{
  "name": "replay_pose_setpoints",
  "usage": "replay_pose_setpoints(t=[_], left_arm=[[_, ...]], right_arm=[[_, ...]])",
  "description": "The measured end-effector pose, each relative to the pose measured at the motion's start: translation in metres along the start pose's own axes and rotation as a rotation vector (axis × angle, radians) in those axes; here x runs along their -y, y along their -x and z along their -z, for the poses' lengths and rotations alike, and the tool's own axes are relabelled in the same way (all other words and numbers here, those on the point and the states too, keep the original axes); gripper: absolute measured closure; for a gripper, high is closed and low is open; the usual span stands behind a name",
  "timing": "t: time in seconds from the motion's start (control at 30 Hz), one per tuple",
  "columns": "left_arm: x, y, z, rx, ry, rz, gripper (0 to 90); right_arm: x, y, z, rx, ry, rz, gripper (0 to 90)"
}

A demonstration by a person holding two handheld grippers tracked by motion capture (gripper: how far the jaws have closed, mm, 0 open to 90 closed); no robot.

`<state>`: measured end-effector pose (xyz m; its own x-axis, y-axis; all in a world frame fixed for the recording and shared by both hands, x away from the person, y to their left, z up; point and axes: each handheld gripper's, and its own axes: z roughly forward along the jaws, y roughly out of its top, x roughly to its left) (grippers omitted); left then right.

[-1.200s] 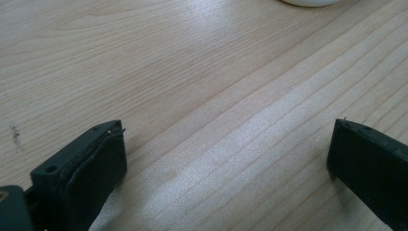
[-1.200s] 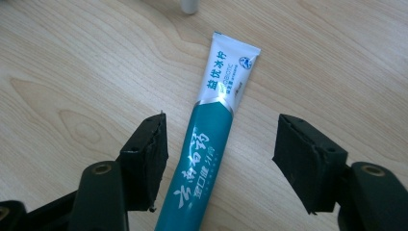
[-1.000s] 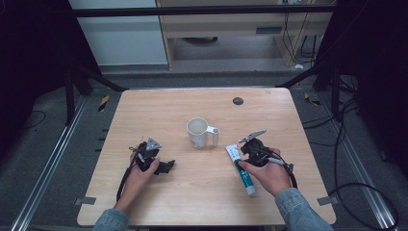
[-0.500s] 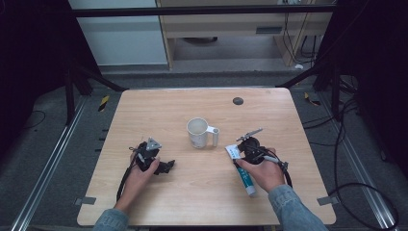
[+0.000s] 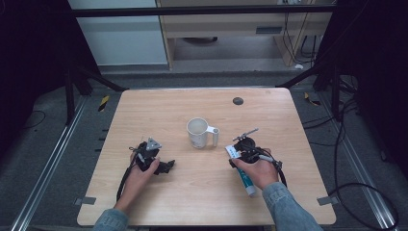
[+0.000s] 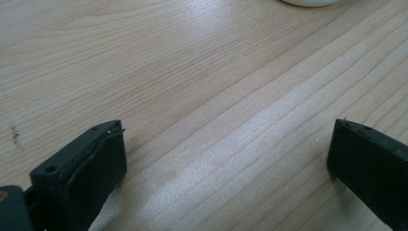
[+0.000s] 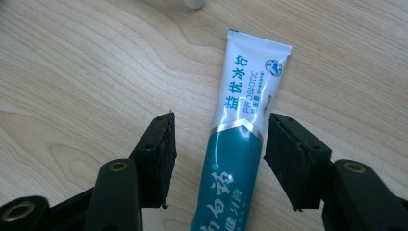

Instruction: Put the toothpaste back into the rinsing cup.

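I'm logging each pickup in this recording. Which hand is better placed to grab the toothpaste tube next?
The right. The right gripper already has its open jaws on either side of the toothpaste tube lying flat on the table. The left gripper is open over bare wood, across the table from the tube.

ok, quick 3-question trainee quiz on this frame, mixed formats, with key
1. True or false: the right gripper has its jaws shut on the toothpaste tube.
2. What lies between the left gripper jaws? A) mug B) bare table C) tube
3. Fill in: the white mug stands with its handle toward the person's ____ side.

Key: 1 false, the jaws straddle the tube with a gap on one side; 2 B; 3 right.
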<state>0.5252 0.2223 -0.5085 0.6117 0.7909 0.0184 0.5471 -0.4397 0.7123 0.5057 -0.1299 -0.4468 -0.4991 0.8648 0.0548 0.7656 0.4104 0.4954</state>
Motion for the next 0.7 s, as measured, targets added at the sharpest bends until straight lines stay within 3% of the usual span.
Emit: replay_pose_setpoints(t=[0.3,0.7], left_arm=[[0.000,0.000,0.000,0.002,0.000,0.001,0.0],[0.000,0.000,0.000,0.001,-0.001,-0.001,0.0]], right_arm=[[0.000,0.005,-0.006,0.001,-0.010,-0.044,44.9],[-0.002,0.007,-0.014,-0.011,-0.049,-0.053,47.5]])
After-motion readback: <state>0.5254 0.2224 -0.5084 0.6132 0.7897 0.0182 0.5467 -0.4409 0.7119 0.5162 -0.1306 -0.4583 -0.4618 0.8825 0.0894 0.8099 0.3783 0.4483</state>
